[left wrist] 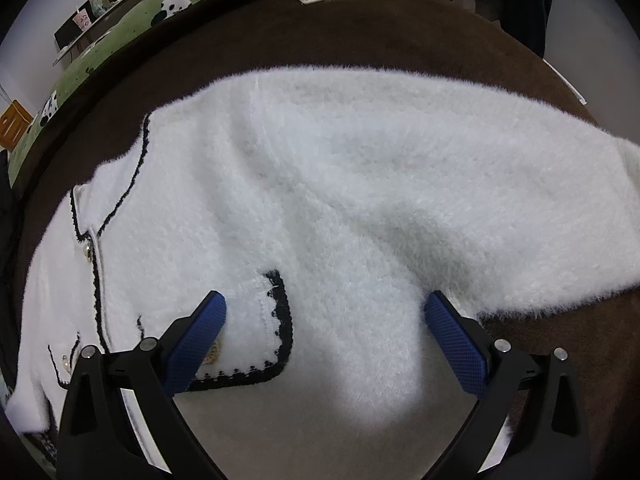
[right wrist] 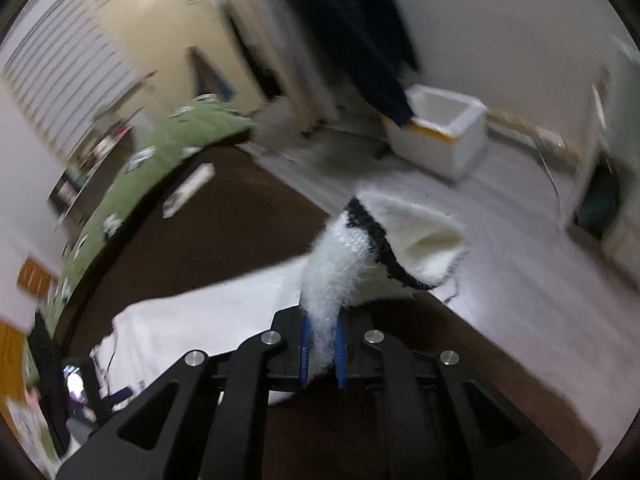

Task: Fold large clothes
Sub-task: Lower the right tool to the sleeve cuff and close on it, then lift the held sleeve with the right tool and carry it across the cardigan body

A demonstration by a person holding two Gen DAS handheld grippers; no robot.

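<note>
The right gripper [right wrist: 321, 354] pinches the fuzzy white cardigan's [left wrist: 320, 184] black-trimmed cuff [right wrist: 384, 240], lifting the sleeve for folding, while the left gripper [left wrist: 326, 314] hovers spread above the pocket [left wrist: 256, 328].

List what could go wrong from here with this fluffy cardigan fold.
1. The right gripper pinches only a narrow bunch of the white cardigan at its black-trimmed cuff; the fluffy knit may slip out mid-swing, judging by the motion blur.
2. The left gripper is open above the body near the pocket, pinning nothing, so the pull could drag the whole garment across the brown surface.
</note>
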